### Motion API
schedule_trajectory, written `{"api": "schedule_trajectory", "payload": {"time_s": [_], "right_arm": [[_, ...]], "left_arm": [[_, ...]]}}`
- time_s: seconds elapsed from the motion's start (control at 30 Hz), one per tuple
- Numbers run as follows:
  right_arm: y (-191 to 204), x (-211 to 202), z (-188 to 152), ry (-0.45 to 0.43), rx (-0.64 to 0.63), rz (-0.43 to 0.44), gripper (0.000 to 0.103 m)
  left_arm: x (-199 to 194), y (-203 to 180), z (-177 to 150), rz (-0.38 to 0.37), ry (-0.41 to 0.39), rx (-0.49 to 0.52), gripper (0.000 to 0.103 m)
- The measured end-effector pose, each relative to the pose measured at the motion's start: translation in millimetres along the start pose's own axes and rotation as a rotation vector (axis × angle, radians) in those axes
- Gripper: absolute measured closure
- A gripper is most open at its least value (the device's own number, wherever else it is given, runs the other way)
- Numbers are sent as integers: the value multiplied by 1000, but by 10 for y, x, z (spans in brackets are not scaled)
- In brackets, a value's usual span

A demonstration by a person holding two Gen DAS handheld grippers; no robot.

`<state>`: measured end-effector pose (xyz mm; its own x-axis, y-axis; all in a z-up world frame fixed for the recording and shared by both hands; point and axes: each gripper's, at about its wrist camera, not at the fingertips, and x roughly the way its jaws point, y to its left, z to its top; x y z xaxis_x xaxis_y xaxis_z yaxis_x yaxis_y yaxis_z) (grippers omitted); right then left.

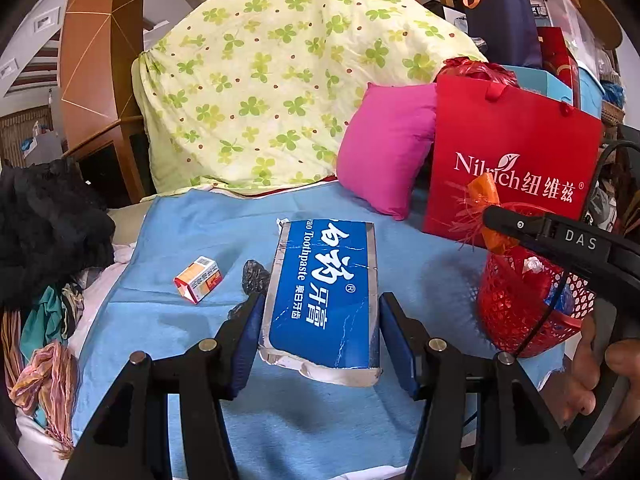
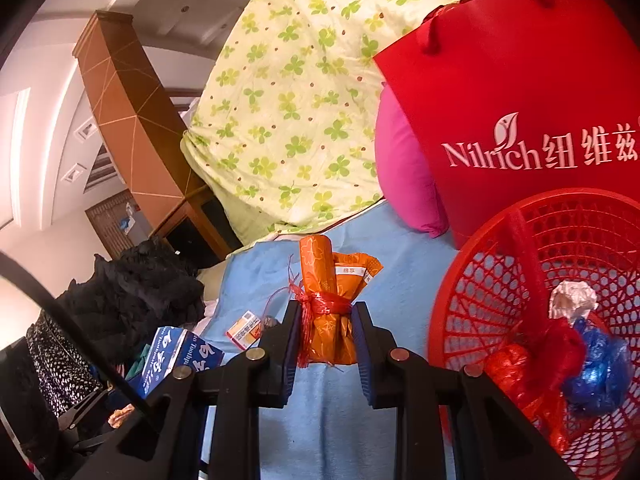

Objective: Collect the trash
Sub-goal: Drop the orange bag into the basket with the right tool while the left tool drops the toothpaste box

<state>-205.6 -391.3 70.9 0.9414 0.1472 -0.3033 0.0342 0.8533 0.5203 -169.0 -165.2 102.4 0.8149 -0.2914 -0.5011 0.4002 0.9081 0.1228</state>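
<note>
My left gripper is shut on a blue-and-silver toothpaste box, gripping it by its long sides a little above the blue blanket. The same box shows low on the left in the right wrist view. My right gripper is shut on an orange packet bundle tied with red string. Seen from the left wrist, that bundle hangs just above the red mesh basket. The basket holds crumpled white, red and blue scraps. A small orange-and-white carton lies on the blanket.
A black plastic scrap lies beside the toothpaste box. Behind the basket stands a red paper bag, with a pink cushion and a clover-print quilt further back. Dark clothing is piled at the left. A person's hand holds the right gripper.
</note>
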Motion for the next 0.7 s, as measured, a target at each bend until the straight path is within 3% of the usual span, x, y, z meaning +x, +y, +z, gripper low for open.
{"api": "schedule_trajectory", "payload": {"time_s": [0.7], "right_arm": [[-400, -320, 120, -57, 63, -34, 76]], "left_arm": [[-2, -444, 158, -38, -20, 44, 43]]}}
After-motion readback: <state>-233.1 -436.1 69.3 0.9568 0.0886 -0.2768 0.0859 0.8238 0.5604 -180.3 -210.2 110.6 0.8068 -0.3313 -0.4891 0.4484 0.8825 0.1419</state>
